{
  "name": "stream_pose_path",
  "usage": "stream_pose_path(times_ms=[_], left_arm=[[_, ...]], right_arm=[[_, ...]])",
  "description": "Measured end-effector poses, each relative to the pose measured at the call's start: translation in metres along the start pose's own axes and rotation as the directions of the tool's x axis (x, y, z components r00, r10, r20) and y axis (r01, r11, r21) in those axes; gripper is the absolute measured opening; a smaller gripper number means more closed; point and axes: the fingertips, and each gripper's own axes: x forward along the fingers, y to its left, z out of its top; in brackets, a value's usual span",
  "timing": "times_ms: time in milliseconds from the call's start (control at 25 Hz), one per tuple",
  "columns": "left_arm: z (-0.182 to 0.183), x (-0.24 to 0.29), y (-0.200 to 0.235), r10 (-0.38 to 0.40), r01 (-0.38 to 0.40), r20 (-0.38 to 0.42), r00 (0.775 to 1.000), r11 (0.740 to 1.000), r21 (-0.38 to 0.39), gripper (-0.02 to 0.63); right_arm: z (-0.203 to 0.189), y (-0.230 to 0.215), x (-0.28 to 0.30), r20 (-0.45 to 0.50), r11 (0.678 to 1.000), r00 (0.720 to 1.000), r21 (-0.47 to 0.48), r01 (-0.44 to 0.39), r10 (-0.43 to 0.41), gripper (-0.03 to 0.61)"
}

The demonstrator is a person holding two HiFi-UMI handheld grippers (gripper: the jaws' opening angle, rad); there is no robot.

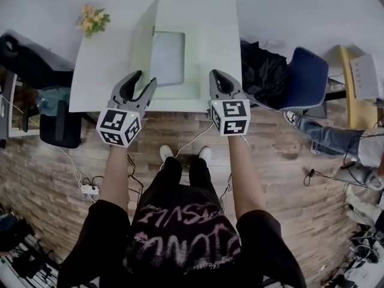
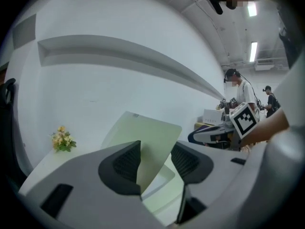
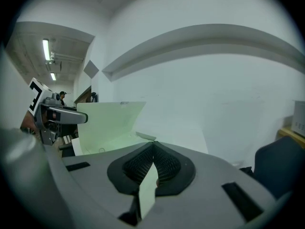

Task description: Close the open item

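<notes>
Lining up on the open box [image 1: 193, 71], left gripper [image 1: 147, 77] stands agape before its lid [image 1: 144, 47], right gripper [image 1: 217, 72] closed, perhaps pinching card; next, tip lid down.

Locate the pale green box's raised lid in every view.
Head view: lid at upper centre, standing along the left edge of the box.
Left gripper view: lid at lower centre, tilted.
Right gripper view: lid left of centre.
Shared landmark: the white table under the box.
</notes>
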Motion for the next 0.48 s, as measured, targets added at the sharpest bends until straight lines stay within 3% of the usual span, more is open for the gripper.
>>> stream_pose_path(times_ms=[480], left_arm=[[-0.031, 0.043, -0.058, -0.166, 0.172, -0.126, 0.978, 0.984, 0.037, 0.264]], right_arm=[[-0.021, -0.041, -0.027, -0.024, 0.995, 0.996, 0.042, 0.087, -0.086, 0.009]])
